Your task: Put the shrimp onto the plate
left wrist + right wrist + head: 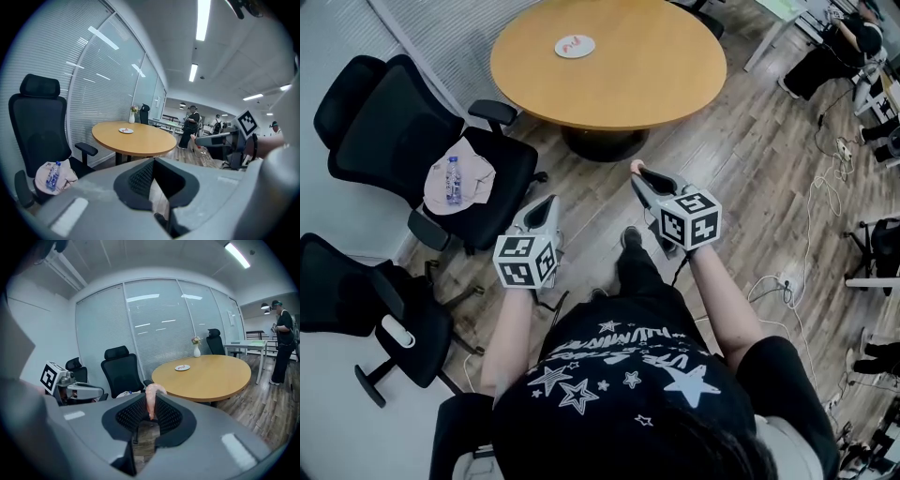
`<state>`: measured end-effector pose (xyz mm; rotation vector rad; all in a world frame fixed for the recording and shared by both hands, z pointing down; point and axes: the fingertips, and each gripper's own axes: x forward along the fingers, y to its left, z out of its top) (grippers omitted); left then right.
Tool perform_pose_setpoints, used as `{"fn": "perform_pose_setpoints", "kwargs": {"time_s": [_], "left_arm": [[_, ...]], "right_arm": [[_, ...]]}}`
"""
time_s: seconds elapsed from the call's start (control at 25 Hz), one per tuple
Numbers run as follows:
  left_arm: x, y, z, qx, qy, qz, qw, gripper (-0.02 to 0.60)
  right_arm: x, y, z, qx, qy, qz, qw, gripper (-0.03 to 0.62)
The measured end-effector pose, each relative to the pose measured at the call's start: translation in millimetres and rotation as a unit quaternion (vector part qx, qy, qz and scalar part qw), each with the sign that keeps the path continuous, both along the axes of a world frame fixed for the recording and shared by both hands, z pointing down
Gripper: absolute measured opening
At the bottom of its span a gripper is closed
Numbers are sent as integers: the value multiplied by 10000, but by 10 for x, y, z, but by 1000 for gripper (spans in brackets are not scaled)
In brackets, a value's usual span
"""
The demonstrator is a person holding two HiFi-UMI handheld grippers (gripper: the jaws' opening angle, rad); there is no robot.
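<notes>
Two grippers sit low in the middle of the head view, above bare floor and well short of the table [656,84] at the top. The right gripper [639,174] is clamped on the shrimp [151,401], which stands upright between the pads with its curled end poking above them; the left gripper [546,208] has its jaws a narrow slit apart with nothing between. The plate [575,46] lies near the table's far edge, at the top of the frame, so we judge a long reach is needed. The pinch looks thin, and a jolt or a loosened squeeze on the way could let the shrimp slip to the floor; opening too early would leave it on the tabletop beside the plate; the left gripper could nudge the plate if it comes along.
</notes>
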<state>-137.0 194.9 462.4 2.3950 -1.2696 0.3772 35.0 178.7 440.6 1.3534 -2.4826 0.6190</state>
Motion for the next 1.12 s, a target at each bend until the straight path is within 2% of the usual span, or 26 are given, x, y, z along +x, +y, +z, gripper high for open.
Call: {"fn": "perform_pose_setpoints", "kwargs": {"time_s": [0.28, 0.72, 1.12], "left_arm": [[37, -563, 11, -34, -51, -324, 9995, 2], [417, -1521, -3, -52, -65, -638, 9979, 2], [736, -2340, -87, 63, -114, -1085, 9940, 2]], "right_arm": [[59, -694, 31, -51, -106, -254, 9996, 67], [497, -1766, 49, -112, -248, -455, 9986, 67], [808, -2636, 17, -101, -409, -872, 9953, 67]]}}
